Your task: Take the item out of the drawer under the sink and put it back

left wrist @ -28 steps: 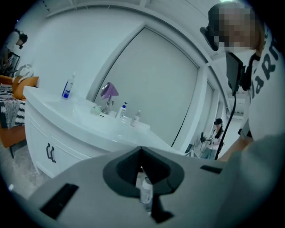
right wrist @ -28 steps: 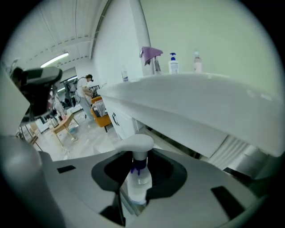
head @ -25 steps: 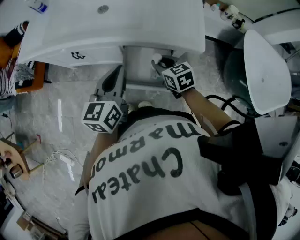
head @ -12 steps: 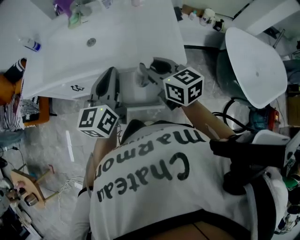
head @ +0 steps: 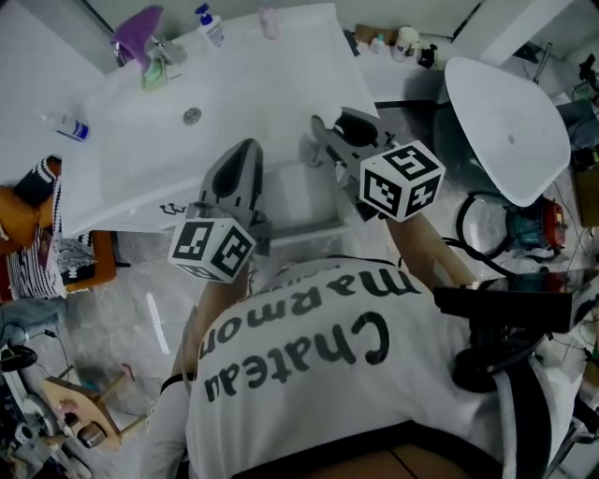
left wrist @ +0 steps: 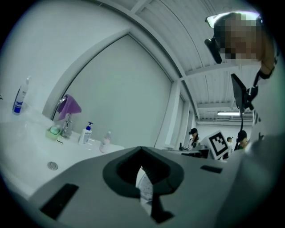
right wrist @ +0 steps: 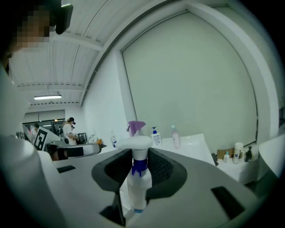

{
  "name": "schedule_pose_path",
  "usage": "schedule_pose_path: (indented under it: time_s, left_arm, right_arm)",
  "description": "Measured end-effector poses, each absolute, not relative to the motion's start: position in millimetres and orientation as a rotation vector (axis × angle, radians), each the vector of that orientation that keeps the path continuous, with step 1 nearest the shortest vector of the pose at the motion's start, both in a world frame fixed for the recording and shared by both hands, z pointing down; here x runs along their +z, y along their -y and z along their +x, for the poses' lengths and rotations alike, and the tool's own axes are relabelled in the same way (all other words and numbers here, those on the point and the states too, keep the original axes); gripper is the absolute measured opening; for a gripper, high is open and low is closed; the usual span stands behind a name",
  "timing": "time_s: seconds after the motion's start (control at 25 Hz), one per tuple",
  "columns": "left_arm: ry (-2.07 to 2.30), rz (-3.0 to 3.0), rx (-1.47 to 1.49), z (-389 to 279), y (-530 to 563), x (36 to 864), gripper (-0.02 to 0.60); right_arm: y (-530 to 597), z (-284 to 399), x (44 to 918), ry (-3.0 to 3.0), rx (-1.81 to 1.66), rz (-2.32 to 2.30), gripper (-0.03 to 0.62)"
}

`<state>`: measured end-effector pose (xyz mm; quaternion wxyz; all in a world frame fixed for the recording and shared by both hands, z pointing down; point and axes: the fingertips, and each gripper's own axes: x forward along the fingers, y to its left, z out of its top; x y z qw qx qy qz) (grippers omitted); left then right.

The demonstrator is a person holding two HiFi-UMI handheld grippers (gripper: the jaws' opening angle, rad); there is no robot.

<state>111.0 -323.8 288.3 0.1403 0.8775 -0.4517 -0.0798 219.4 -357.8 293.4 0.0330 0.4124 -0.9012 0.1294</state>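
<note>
One pump bottle [head: 208, 23] flanks the tap [head: 157, 49]; right gripper [right wrist: 137, 153] holds spray bottle [right wrist: 135, 187].

The right gripper [right wrist: 139, 171] clamps a white spray bottle [right wrist: 135, 191] upright between its dark pads [right wrist: 161, 171] — blue collar level with them, white head above. Behind, along the counter's [right wrist: 196, 143] back edge, stand a purple-draped tap [right wrist: 136, 126], a pump bottle [right wrist: 156, 136] and a pinkish bottle [right wrist: 175, 137].
</note>
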Motion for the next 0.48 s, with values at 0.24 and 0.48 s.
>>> schedule_pose_path:
  time_s: [0.24,0.48]
  left_arm:
    - [1.222,2.554,-0.240,80,321,292,0.005]
    - [1.142,2.569,-0.246,95,319,299,0.005]
  right_arm:
    - [359,218,279,2.698,0.357,1.459,0.112]
    - [356,246,269,2.602,0.324,1.591,0.113]
